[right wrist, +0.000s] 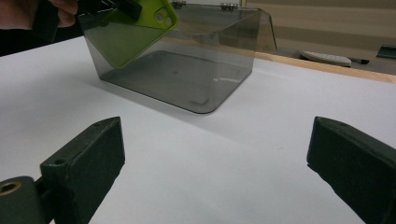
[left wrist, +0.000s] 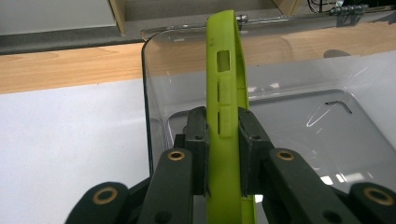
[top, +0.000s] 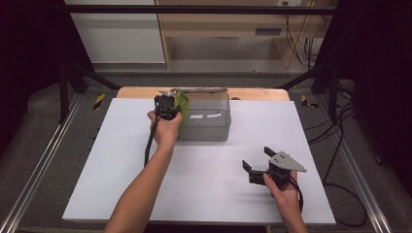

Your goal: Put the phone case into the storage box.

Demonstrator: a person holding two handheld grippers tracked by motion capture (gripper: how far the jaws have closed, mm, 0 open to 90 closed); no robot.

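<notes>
A lime-green phone case [left wrist: 226,93] stands on edge between the jaws of my left gripper [left wrist: 223,123], which is shut on it. In the high view the left gripper [top: 167,108] holds the case [top: 182,108] tilted over the left wall of a smoky clear plastic box [top: 209,121]. My right gripper [top: 257,158] rests low over the table at the front right, open with nothing between its fingers. From the right gripper view [right wrist: 215,154], the case [right wrist: 135,32] hangs at the box's [right wrist: 196,79] near corner, camera cut-outs uppermost.
The box sits at the back middle of a white sheet [top: 121,170], its hinged lid [top: 194,90] open behind it over the wooden table edge [top: 136,92]. Metal rails [top: 39,170] and cables [top: 340,160] flank the table.
</notes>
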